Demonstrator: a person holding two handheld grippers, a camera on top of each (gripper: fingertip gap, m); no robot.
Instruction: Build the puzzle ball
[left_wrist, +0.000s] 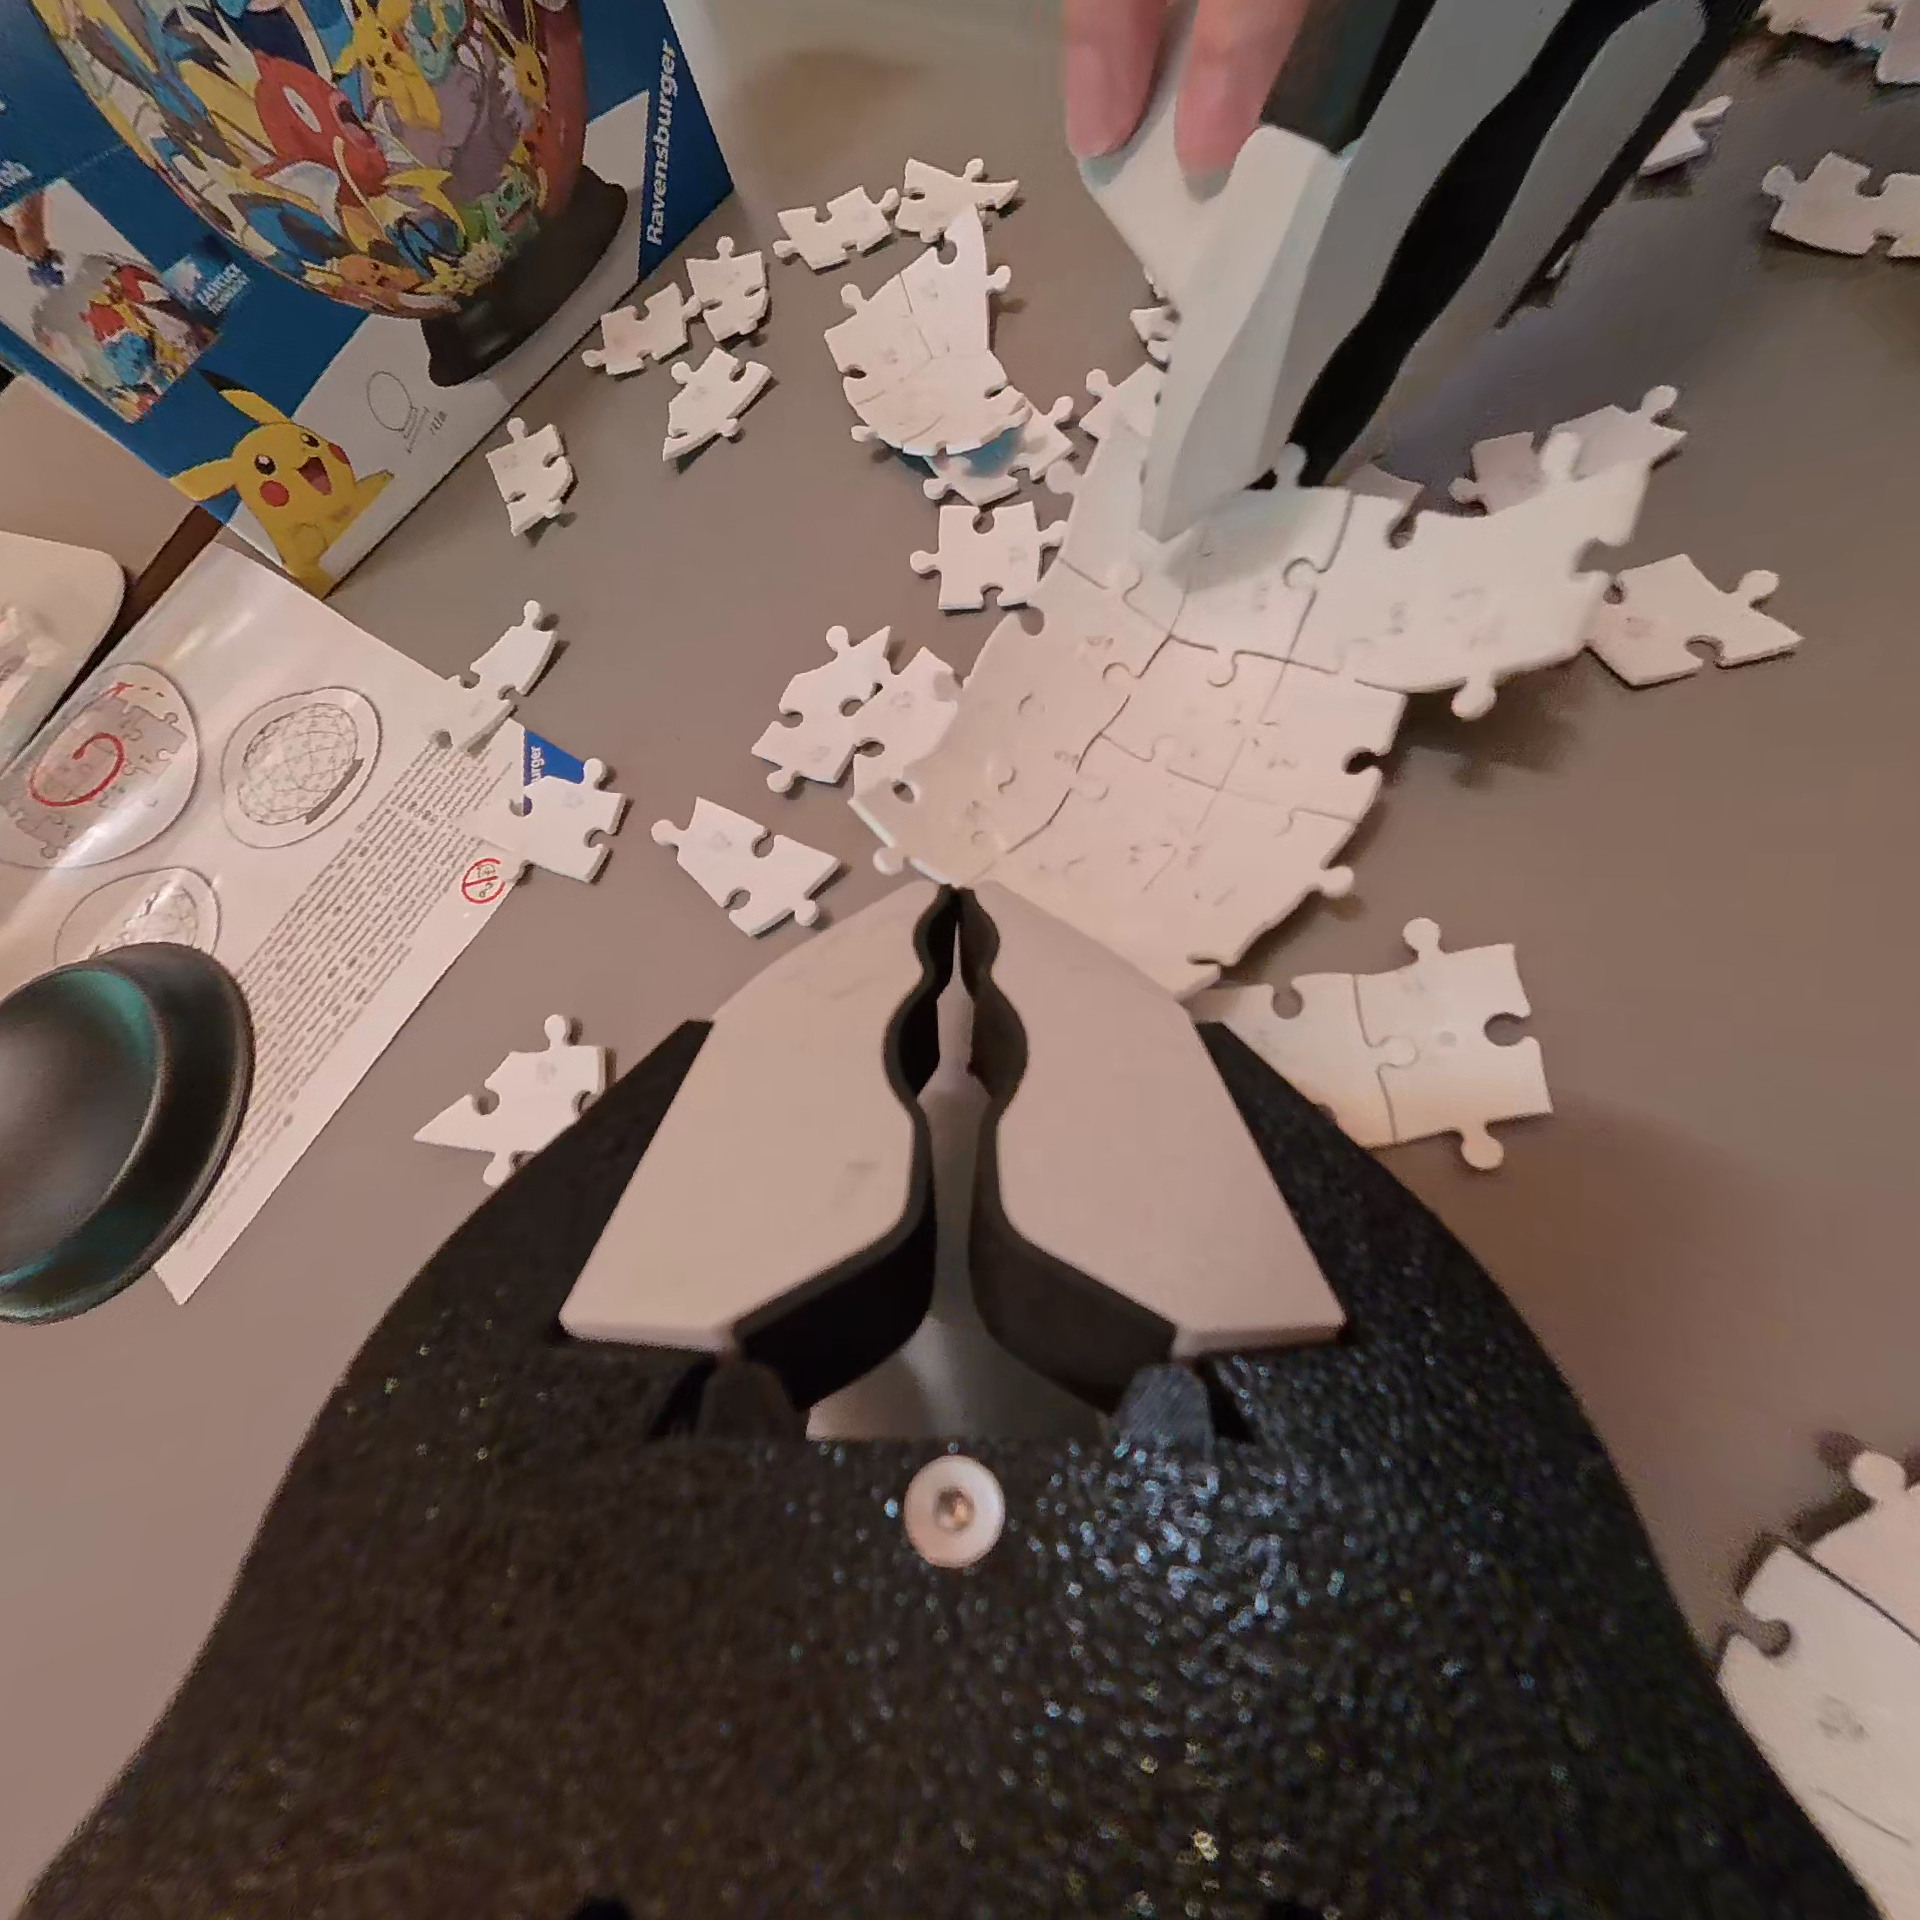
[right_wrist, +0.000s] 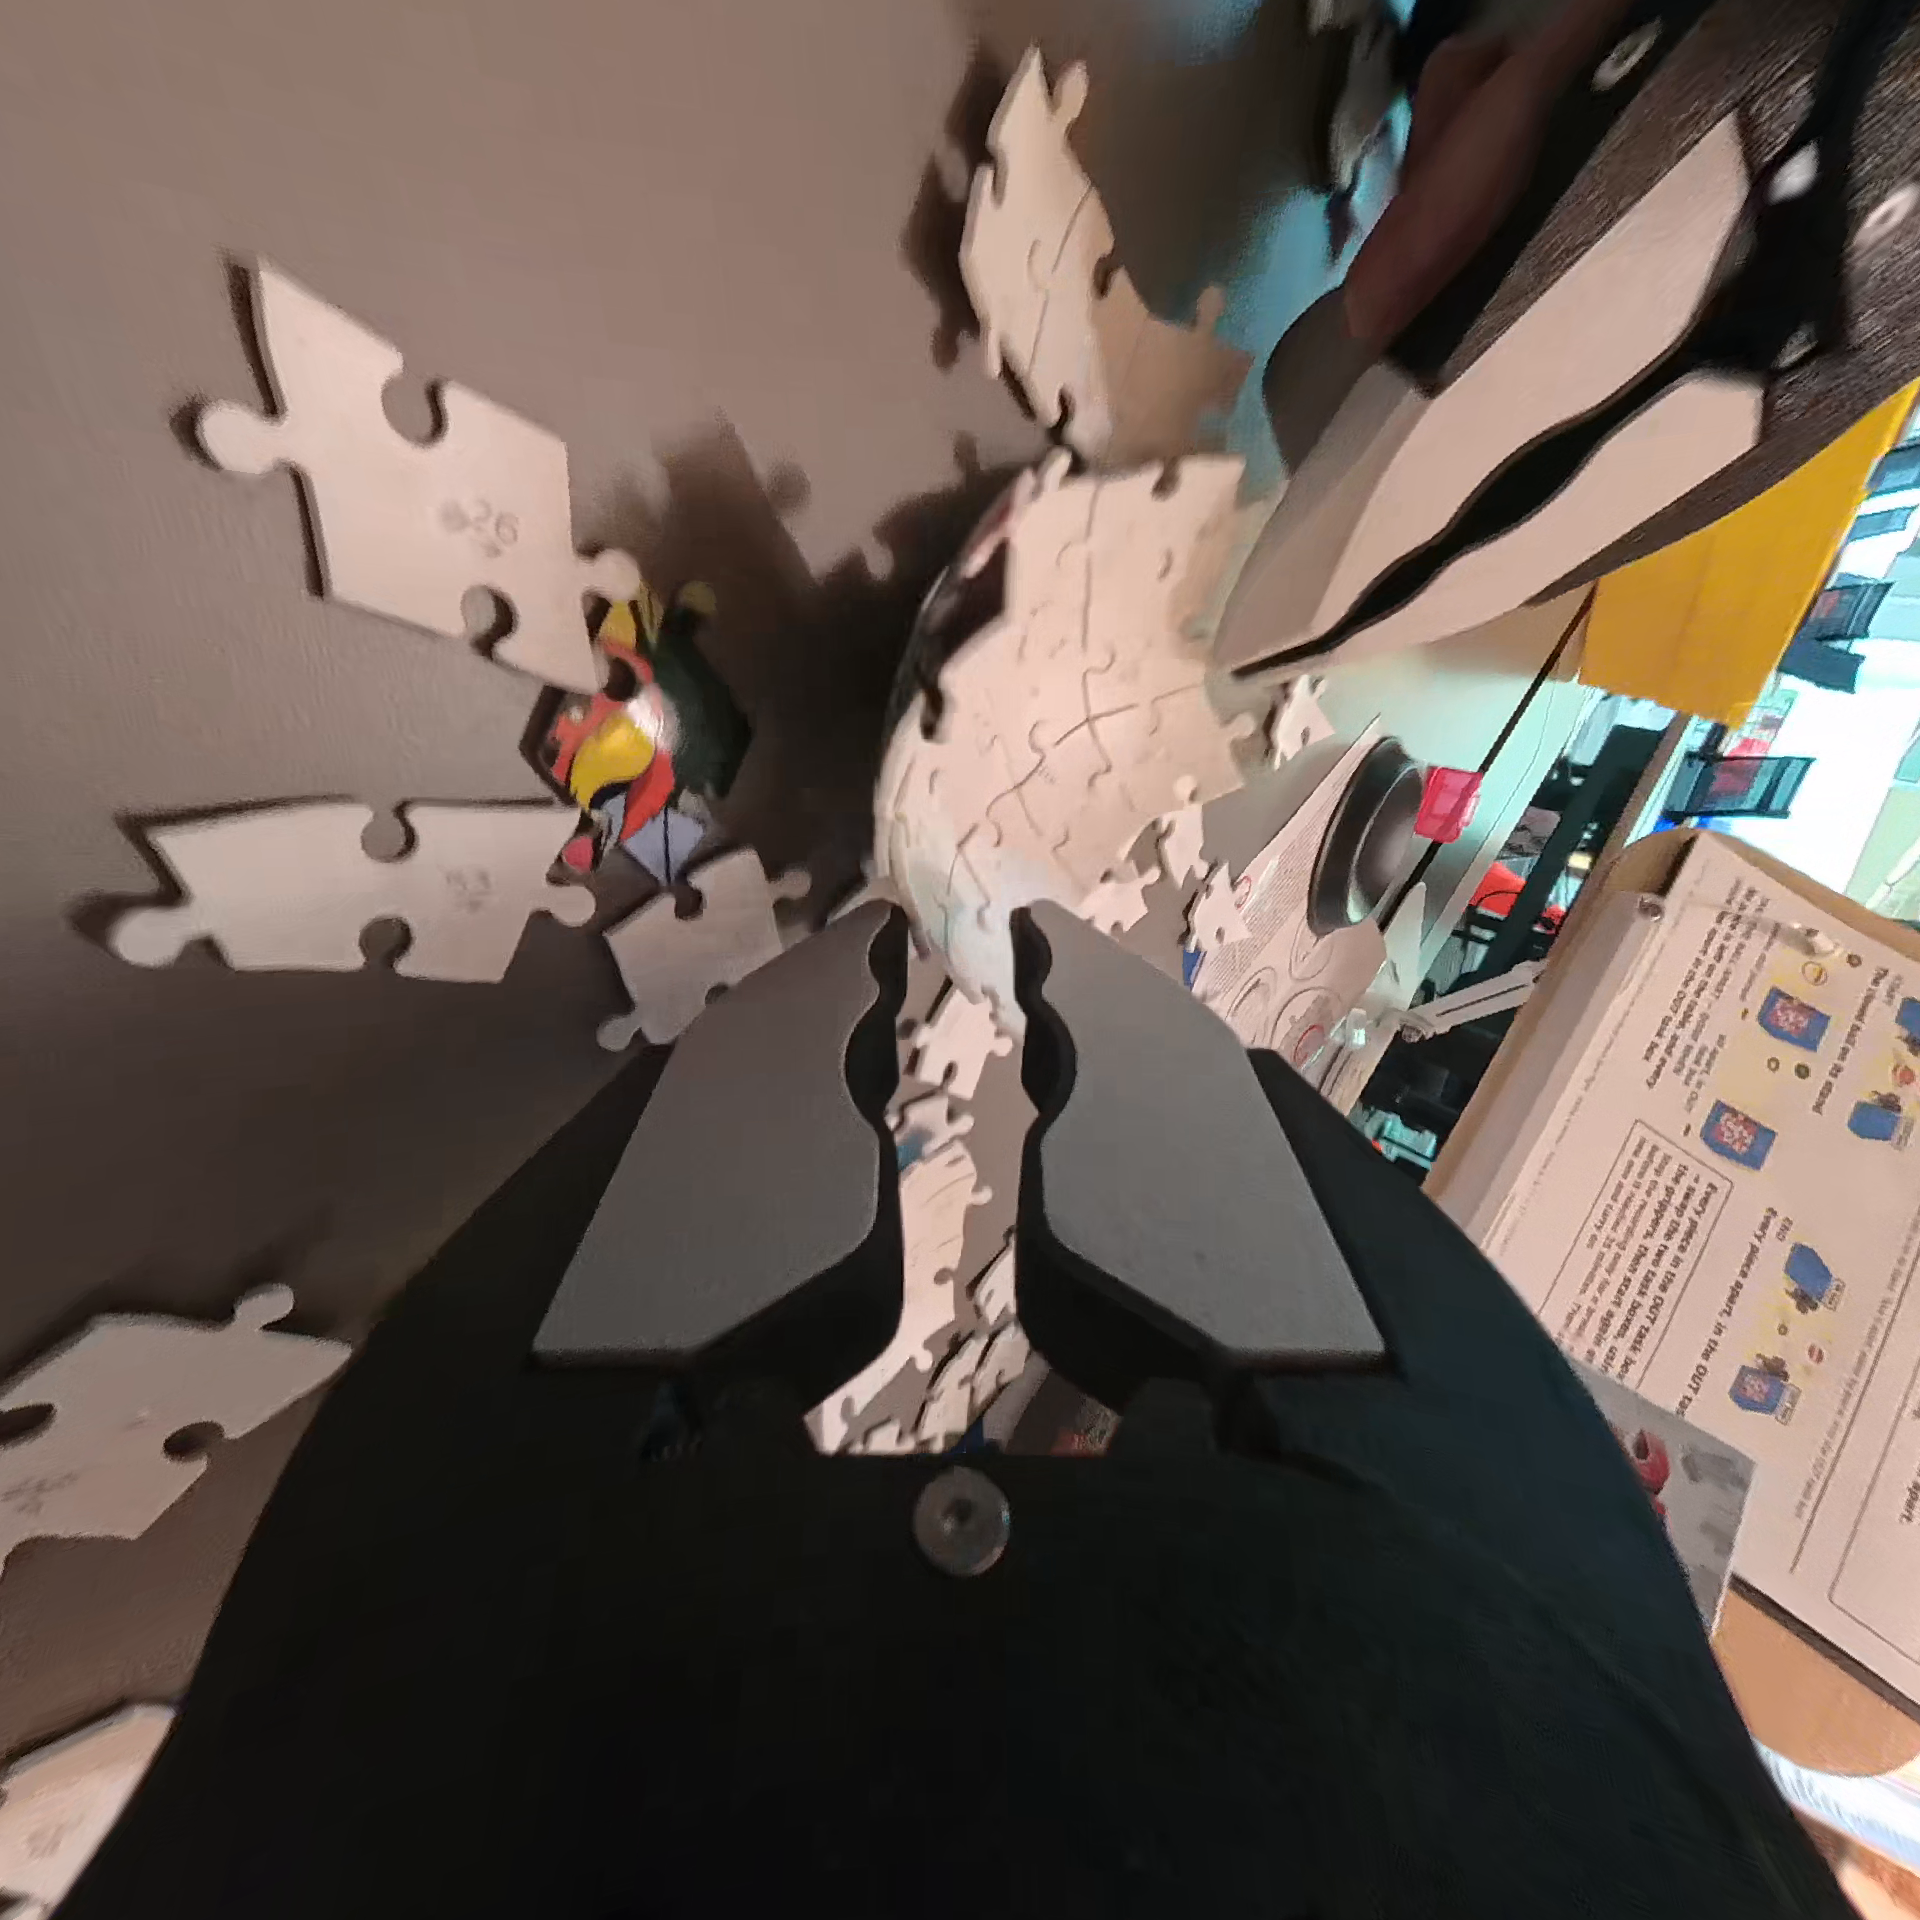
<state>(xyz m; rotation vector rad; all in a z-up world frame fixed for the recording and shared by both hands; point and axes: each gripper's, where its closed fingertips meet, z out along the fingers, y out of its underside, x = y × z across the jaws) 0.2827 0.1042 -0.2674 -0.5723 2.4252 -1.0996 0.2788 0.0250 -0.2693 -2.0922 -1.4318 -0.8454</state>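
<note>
Curved white shell of joined puzzle pieces (left_wrist: 1226, 727), where does it sit for you?
– Partly raised off the grey worktop (left_wrist: 1558, 1299), white loose pieces (left_wrist: 748, 862) scattered all round it. My left gripper (left_wrist: 956, 902) has its jaws closed right at the tips on the shell's near edge.
– And your right?
– My right gripper (right_wrist: 961, 935) stands astride the far rim, jaws narrow. I can't see either pad pressing on it, and that view is blurred.
– How would you handle it from there?
– Gently, I think. The seams look as if they could pop, so I'd hold the left pinch steady and not twist. With the right I'd seat the rim deeper between the pads and close squarely across one whole piece, not over a joint, and I'd lift both sides evenly
</note>
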